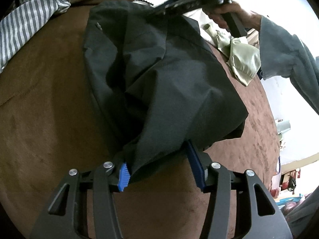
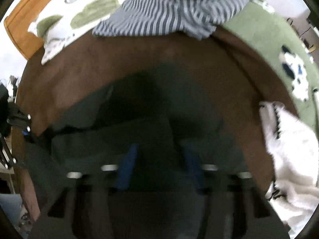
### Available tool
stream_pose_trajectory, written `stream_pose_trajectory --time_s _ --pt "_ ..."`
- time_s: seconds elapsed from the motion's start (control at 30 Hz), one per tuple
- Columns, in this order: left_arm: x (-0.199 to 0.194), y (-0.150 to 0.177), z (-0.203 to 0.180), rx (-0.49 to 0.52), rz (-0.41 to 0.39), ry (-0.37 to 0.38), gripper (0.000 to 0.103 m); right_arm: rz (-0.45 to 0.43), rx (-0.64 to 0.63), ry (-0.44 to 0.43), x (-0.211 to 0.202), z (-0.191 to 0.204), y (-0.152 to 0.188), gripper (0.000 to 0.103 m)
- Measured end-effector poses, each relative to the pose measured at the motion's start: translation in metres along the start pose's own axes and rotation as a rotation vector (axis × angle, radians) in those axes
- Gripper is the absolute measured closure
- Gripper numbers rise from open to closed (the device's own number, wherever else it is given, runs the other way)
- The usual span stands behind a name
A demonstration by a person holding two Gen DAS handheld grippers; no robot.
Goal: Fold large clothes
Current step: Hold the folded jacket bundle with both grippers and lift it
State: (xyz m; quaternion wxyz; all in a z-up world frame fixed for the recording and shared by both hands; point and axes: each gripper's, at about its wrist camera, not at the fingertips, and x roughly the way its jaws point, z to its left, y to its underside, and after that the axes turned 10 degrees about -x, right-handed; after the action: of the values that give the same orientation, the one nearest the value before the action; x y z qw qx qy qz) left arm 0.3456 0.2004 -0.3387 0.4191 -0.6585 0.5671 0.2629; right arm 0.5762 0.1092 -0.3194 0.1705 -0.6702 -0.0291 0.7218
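A large black garment [image 1: 159, 75] lies bunched on the brown blanket [image 1: 43, 103]. My left gripper [image 1: 157, 165] has its blue-padded fingers [image 1: 123, 177] apart with a fold of the garment's near end between them. My right gripper [image 1: 179, 2] is at the garment's far end, held by a hand in a grey sleeve. In the blurred right wrist view the black garment [image 2: 151, 119] fills the middle and the right gripper [image 2: 159, 163] has its blue fingers [image 2: 128, 165] apart with dark cloth between them. I cannot tell whether either gripper pinches the cloth.
A grey-and-white striped garment [image 1: 30, 18] lies at the far left, also in the right wrist view [image 2: 179, 10]. A pale green cloth [image 1: 241, 57] lies to the right. A white cloth [image 2: 291, 151] and a green patterned blanket [image 2: 269, 39] lie beside the brown blanket.
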Motion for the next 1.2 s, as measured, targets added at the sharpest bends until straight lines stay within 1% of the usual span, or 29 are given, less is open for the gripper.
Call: stream_pose_trajectory --time_s 0.03,0.07,0.23,0.37,0.47,0.53,0.7,0.8,0.93,1.1,1.2 --pt "0.0 0.0 0.001 -0.003 0.0 0.004 0.051 0.013 -0.002 -0.008 0.004 0.002 0.002 0.097" --pt "-0.001 0.0 0.003 -0.005 0.0 0.008 0.051 0.013 -0.008 -0.004 0.005 0.005 0.002 0.099" --pt "-0.004 0.0 0.008 -0.009 0.003 0.01 0.051 -0.095 0.022 0.043 -0.018 -0.001 -0.007 0.101" --pt "0.002 -0.003 0.01 -0.011 0.032 -0.01 0.05 -0.09 -0.005 0.096 -0.017 0.0 -0.017 0.101" --pt "0.01 -0.003 0.015 -0.019 0.055 -0.031 0.05 -0.087 0.03 0.103 -0.002 -0.007 -0.017 0.101" --pt "0.016 -0.002 0.02 -0.03 0.059 -0.033 0.049 -0.082 0.068 0.102 0.015 -0.013 -0.014 0.101" --pt "0.026 0.002 0.029 -0.055 0.05 -0.014 0.049 -0.027 0.105 0.095 0.056 -0.017 -0.002 0.1" --pt "0.029 0.004 0.032 -0.06 0.044 -0.014 0.049 -0.042 0.137 0.078 0.066 -0.021 0.004 0.099" --pt "0.032 0.004 0.031 -0.049 0.047 -0.027 0.049 -0.046 0.133 0.092 0.065 -0.02 0.005 0.099" --pt "0.035 0.005 0.025 -0.047 0.045 -0.04 0.049 -0.064 0.124 0.113 0.06 -0.016 0.006 0.096" --pt "0.038 0.008 0.017 -0.046 0.032 -0.056 0.046 -0.089 0.149 0.11 0.049 -0.017 0.011 0.088"
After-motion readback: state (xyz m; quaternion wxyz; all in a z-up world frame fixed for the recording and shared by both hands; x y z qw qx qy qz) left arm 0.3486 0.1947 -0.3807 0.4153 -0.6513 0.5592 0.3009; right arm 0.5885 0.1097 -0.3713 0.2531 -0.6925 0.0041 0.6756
